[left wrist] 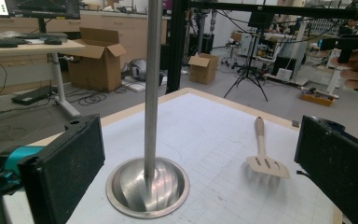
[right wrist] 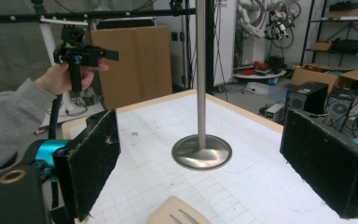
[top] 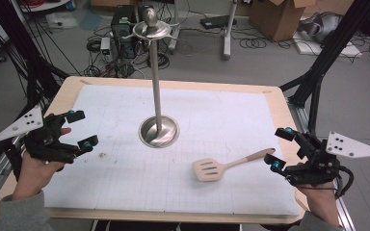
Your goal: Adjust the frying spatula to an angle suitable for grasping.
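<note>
Near the right gripper (top: 275, 148), jaws wide and empty like the left gripper's (top: 82, 129), lies the spatula (top: 218, 167), light and stiff, best pinched mid-handle.

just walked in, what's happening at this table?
A person holds a two-jaw gripper in each hand over a white gridded mat. Both grippers are open and hold nothing. The right gripper hovers just off the handle end of a beige slotted spatula, which lies flat on the mat; that looks like the next pickup. The left gripper hangs over the mat's left edge. A tall metal stand with a round base sits upright mid-table, untouched.
</note>
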`<state>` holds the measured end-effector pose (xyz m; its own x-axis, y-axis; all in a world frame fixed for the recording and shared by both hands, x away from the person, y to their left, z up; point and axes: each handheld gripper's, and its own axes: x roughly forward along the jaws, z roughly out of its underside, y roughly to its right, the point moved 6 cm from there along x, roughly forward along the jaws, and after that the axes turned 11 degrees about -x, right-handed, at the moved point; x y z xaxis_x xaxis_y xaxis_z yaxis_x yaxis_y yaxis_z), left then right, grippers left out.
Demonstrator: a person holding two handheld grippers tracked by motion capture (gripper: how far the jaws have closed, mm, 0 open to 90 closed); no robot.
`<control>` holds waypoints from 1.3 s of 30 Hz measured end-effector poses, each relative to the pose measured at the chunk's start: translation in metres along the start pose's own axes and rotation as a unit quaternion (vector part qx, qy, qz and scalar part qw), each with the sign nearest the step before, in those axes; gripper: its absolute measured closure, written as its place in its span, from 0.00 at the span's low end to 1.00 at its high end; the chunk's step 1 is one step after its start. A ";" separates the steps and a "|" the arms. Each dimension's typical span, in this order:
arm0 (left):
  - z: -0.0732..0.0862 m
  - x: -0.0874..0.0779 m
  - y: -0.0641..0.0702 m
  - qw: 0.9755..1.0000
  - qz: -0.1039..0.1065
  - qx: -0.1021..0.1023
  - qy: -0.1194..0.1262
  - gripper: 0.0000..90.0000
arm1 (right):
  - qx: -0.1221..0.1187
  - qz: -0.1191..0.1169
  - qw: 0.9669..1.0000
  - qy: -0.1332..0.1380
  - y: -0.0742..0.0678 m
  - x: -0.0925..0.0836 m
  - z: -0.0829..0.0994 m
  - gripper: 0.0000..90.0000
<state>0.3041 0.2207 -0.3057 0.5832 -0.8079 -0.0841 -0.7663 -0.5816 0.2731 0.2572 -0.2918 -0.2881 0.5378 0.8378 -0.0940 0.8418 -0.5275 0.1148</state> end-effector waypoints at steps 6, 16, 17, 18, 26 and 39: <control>0.001 0.004 -0.001 1.000 0.003 -0.002 -0.004 0.02 | 0.005 0.008 1.000 -0.004 0.003 -0.003 0.003 0.13; 0.005 0.005 -0.004 1.000 -0.003 -0.005 -0.012 0.02 | 0.015 0.019 1.000 -0.018 0.011 0.000 0.013 0.17; 0.005 0.005 -0.005 1.000 -0.004 -0.006 -0.012 0.02 | 0.020 0.018 0.999 -0.022 0.012 0.001 0.015 0.17; 0.005 0.004 -0.004 1.000 -0.005 -0.005 -0.013 0.02 | 0.016 0.019 0.999 -0.024 0.013 0.002 0.017 0.17; 0.005 0.002 -0.003 1.000 -0.005 -0.004 -0.011 0.02 | 0.030 0.013 0.999 -0.036 0.017 0.004 0.029 0.33; 0.010 0.007 -0.005 1.000 -0.005 -0.009 -0.022 0.02 | 0.044 0.030 0.997 -0.057 0.025 0.002 0.043 0.45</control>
<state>0.3097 0.2171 -0.3172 0.5781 -0.8059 -0.1279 -0.7557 -0.5879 0.2886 0.2810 -0.3094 -0.3281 0.5850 0.7856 -0.2013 0.8061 -0.5906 0.0377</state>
